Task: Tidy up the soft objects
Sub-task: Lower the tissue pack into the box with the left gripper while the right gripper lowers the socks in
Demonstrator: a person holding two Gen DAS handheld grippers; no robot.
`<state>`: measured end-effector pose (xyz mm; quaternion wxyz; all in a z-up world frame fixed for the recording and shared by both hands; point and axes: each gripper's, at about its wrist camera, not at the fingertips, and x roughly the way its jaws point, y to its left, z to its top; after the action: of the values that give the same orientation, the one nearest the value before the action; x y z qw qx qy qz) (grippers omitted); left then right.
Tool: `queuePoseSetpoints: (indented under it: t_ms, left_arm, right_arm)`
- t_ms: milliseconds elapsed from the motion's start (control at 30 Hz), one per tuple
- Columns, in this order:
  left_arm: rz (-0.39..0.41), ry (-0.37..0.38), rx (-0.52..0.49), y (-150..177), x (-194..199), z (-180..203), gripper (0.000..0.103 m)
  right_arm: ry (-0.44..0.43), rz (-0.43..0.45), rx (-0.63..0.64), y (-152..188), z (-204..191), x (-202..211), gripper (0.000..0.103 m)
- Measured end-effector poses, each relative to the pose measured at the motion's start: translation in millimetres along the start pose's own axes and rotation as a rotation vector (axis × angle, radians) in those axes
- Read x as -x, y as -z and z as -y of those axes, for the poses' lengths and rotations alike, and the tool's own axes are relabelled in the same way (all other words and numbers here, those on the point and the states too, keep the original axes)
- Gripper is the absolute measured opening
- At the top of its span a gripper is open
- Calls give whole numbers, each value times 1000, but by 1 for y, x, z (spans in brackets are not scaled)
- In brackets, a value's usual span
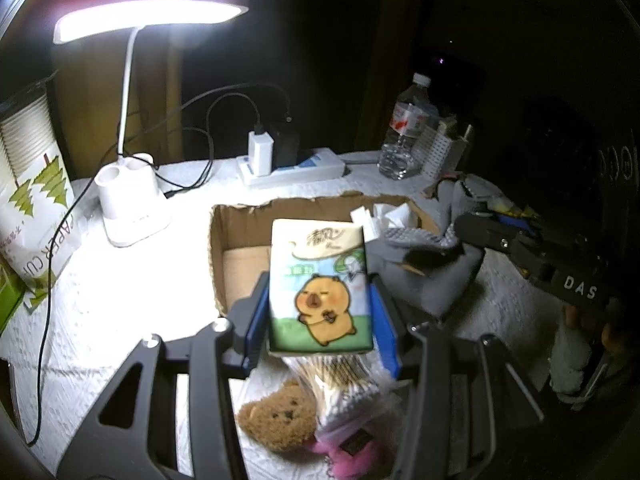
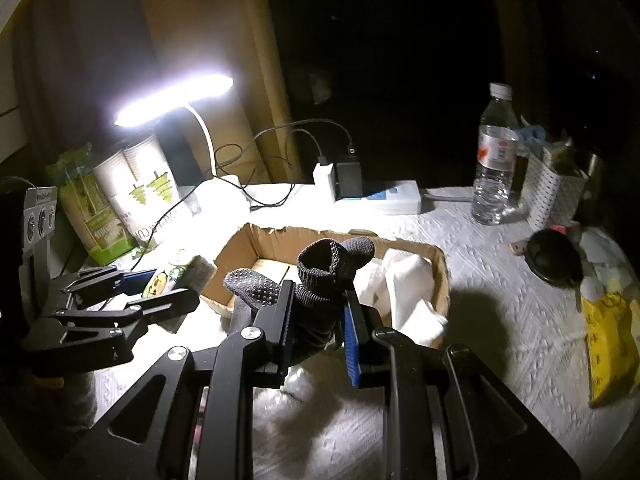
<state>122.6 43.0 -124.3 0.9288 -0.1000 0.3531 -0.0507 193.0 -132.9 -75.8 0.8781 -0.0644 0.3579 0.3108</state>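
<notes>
My left gripper (image 1: pixel 320 300) is shut on a tissue pack (image 1: pixel 318 284) printed with a cartoon capybara and holds it above the near edge of an open cardboard box (image 1: pixel 240 224). My right gripper (image 2: pixel 318 296) is shut on a dark grey knit glove (image 2: pixel 324 272) with a dotted palm, just in front of the same box (image 2: pixel 436 276). White tissues (image 2: pixel 408 284) lie in the box. Below the left gripper lie a brown plush bear (image 1: pixel 276 416), a bag of cotton swabs (image 1: pixel 344 392) and a pink fluffy item (image 1: pixel 348 456). The left gripper also shows in the right wrist view (image 2: pixel 160 288).
A lit white desk lamp (image 1: pixel 132 204) stands at the back left beside paper cup packs (image 1: pixel 32 208). A power strip (image 1: pixel 292 168) with chargers, a water bottle (image 1: pixel 404 136) and a white perforated bin (image 2: pixel 556 196) line the back. A yellow packet (image 2: pixel 612 344) lies at right.
</notes>
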Motion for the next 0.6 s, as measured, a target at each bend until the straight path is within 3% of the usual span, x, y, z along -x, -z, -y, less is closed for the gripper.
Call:
queuePoseSetpoints:
  t_ms: [600]
  left_arm:
    - [-74,-6,56,-15,-65,-28,47]
  right_arm:
    - [-46,-77,3,-18,13,-70,23]
